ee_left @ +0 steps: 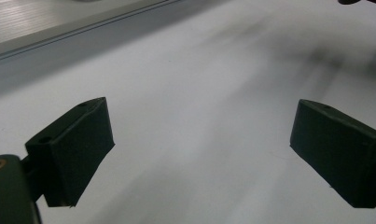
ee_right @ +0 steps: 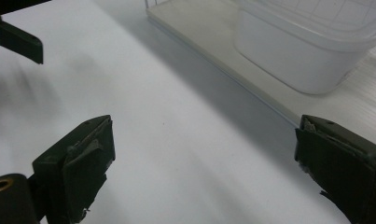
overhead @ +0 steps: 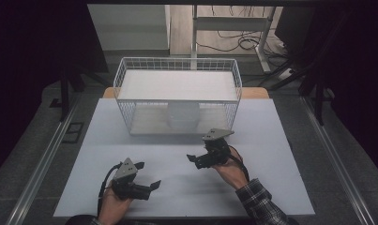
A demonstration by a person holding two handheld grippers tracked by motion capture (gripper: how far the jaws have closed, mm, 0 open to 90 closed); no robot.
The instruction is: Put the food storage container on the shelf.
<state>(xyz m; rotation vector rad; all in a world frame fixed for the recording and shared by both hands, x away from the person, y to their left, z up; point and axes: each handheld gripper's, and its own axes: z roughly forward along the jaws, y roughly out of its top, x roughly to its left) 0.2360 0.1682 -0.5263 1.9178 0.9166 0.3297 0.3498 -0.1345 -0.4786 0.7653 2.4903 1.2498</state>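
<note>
A white wire basket (overhead: 125, 82) stands on the far half of the table, and a translucent white plastic tub (overhead: 183, 116) sits inside it. In the right gripper view the tub (ee_right: 293, 56) rests on the basket's pale floor (ee_right: 199, 23), up and to the right. My right gripper (overhead: 199, 152) hovers just in front of the basket, pointing left. Its jaws (ee_right: 204, 149) stand wide open with only bare table between them. My left gripper (overhead: 147, 175) is near the table's front edge, pointing right, also open (ee_left: 199, 135) and holding nothing.
The white tabletop (overhead: 130, 140) spreads between the basket and the front edge. Metal rails (overhead: 46, 154) run along both sides of the table. A desk frame and cables (overhead: 243, 40) lie on the floor behind. One jaw of the left gripper (ee_right: 17, 42) shows in the right gripper view.
</note>
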